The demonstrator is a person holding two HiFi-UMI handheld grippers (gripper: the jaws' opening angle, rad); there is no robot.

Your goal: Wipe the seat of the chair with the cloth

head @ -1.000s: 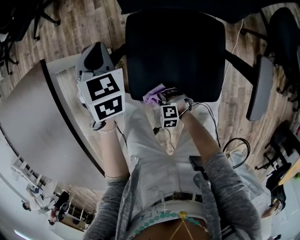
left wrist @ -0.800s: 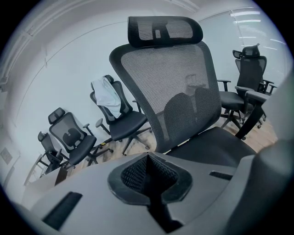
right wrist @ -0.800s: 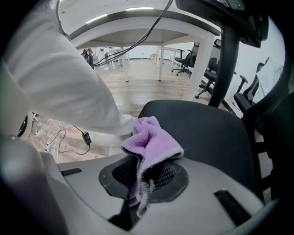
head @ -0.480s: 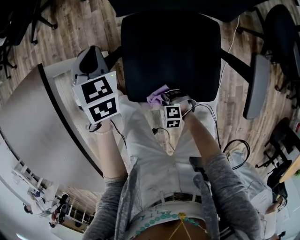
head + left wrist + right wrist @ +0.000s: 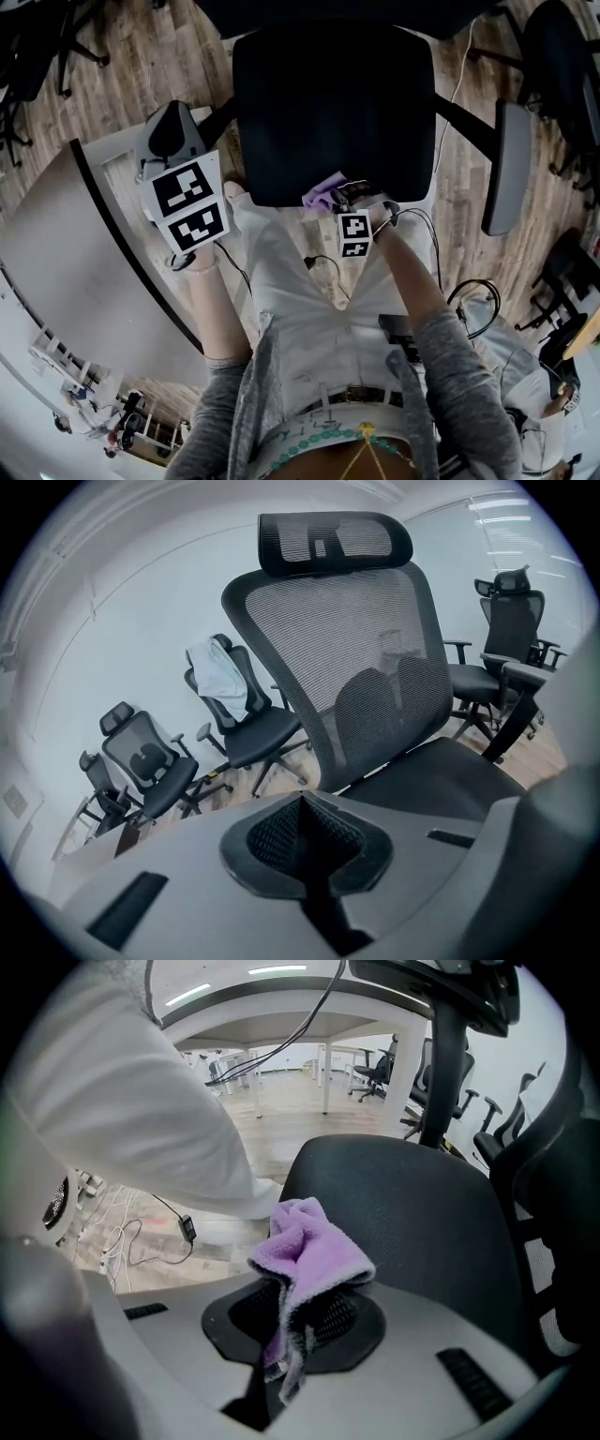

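Purple cloth (image 5: 314,1241) | pinched in closed right tongs (image 5: 286,1335), at front edge | chair seat (image 5: 422,1208) stretches straight ahead | left tongs (image 5: 305,841) closed, empty, off to the left

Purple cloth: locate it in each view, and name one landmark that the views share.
Head view: the purple cloth is at centre, at the near edge of the black chair seat, at the tips of the right gripper.
Left gripper view: not in it.
Right gripper view: lower centre, pinched between the jaws and bunched above them.
Shared landmark: the black chair seat, right of centre in the left gripper view, behind the cloth in the right gripper view.
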